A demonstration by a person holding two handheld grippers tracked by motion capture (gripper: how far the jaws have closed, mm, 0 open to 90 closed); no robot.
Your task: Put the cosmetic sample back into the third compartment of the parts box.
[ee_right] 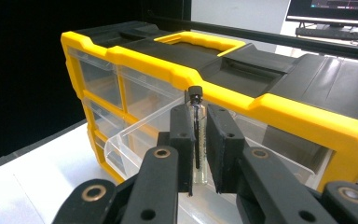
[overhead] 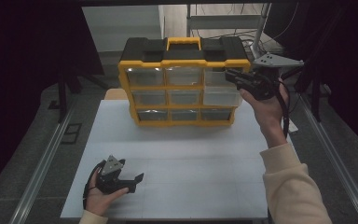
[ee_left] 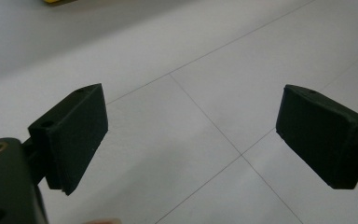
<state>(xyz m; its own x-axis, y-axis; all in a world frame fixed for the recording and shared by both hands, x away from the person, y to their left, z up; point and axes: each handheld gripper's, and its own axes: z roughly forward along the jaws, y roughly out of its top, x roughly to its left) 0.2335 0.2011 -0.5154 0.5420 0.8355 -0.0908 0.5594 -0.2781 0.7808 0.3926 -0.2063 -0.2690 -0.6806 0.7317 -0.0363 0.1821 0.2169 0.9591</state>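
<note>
A yellow and black organizer with clear drawers stands at the back of the white table. One drawer in its right column is pulled out. My right gripper hovers at the organizer's right front, above that drawer. In the right gripper view, the right gripper is shut on a small glass vial with a black cap, held upright. My left gripper rests low near the table's front left, open. Its jaws stand wide apart over bare table.
Metal rails run along both sides of the table. A metal rack and cables stand behind the organizer. A monitor sits beyond it in the right gripper view. Dark curtains hang at the left and right.
</note>
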